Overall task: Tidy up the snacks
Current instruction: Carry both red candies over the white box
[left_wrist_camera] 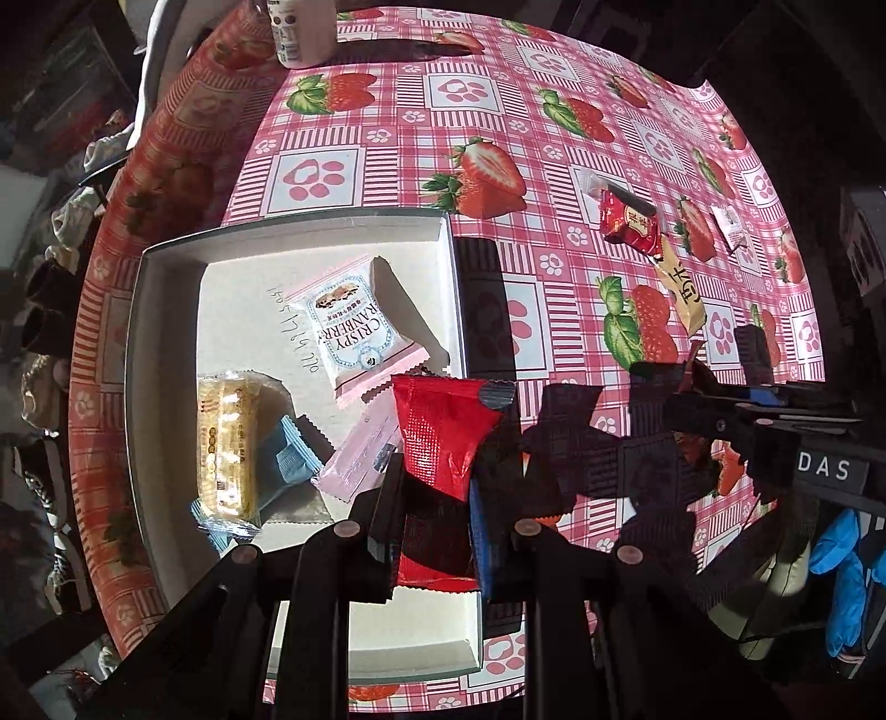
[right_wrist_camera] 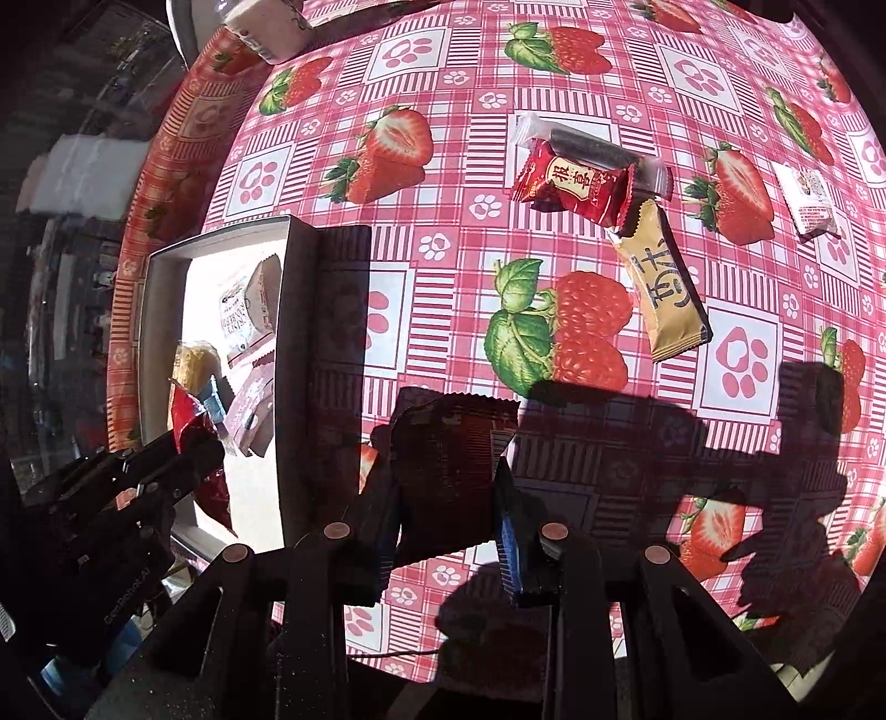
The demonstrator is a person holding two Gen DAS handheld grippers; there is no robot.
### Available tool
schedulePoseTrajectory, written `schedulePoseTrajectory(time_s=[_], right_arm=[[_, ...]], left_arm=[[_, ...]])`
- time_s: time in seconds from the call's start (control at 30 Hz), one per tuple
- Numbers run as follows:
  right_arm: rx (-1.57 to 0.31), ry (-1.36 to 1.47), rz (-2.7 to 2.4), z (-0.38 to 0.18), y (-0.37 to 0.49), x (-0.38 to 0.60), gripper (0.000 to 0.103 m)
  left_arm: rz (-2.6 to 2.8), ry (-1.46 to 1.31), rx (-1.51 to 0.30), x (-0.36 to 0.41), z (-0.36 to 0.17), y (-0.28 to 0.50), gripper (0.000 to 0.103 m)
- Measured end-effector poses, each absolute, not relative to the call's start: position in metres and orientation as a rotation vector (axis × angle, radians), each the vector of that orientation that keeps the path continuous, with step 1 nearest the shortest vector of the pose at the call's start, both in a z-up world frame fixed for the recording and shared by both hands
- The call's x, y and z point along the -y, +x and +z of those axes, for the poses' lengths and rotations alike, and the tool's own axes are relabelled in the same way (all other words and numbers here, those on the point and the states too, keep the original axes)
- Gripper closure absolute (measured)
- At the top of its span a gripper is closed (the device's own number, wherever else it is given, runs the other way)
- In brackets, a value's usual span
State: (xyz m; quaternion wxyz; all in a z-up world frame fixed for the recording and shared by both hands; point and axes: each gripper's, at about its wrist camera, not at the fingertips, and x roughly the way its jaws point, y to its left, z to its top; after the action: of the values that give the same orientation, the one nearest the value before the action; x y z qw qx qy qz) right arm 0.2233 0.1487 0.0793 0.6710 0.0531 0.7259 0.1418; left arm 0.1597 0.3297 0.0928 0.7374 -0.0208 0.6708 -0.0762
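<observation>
My left gripper (left_wrist_camera: 434,515) is shut on a red foil snack packet (left_wrist_camera: 440,437) and holds it over the right side of the white box (left_wrist_camera: 166,310). In the box lie a pink cranberry packet (left_wrist_camera: 354,327), a yellow wafer pack (left_wrist_camera: 227,443), a blue packet (left_wrist_camera: 288,459) and a small pink packet (left_wrist_camera: 362,454). My right gripper (right_wrist_camera: 448,515) is shut on a dark red snack packet (right_wrist_camera: 448,471), in shadow, above the tablecloth right of the box (right_wrist_camera: 299,354). The left gripper shows in the right wrist view (right_wrist_camera: 183,448).
On the strawberry tablecloth (right_wrist_camera: 443,249) lie a red candy packet (right_wrist_camera: 576,185), a clear-wrapped dark bar (right_wrist_camera: 598,149), a gold packet (right_wrist_camera: 667,285) and a small white packet (right_wrist_camera: 808,199). A bottle (left_wrist_camera: 299,33) stands at the far table edge. Clutter lies beyond the left edge.
</observation>
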Motion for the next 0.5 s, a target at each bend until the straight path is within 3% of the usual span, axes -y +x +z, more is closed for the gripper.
schedulePoseTrajectory(time_s=[0.5], right_arm=[[-1.655,0.019,0.537,0.077,0.234,-0.271,0.071]], left_arm=[[-0.062,-0.107,-1.523,-0.397,0.073,0.142,0.081]])
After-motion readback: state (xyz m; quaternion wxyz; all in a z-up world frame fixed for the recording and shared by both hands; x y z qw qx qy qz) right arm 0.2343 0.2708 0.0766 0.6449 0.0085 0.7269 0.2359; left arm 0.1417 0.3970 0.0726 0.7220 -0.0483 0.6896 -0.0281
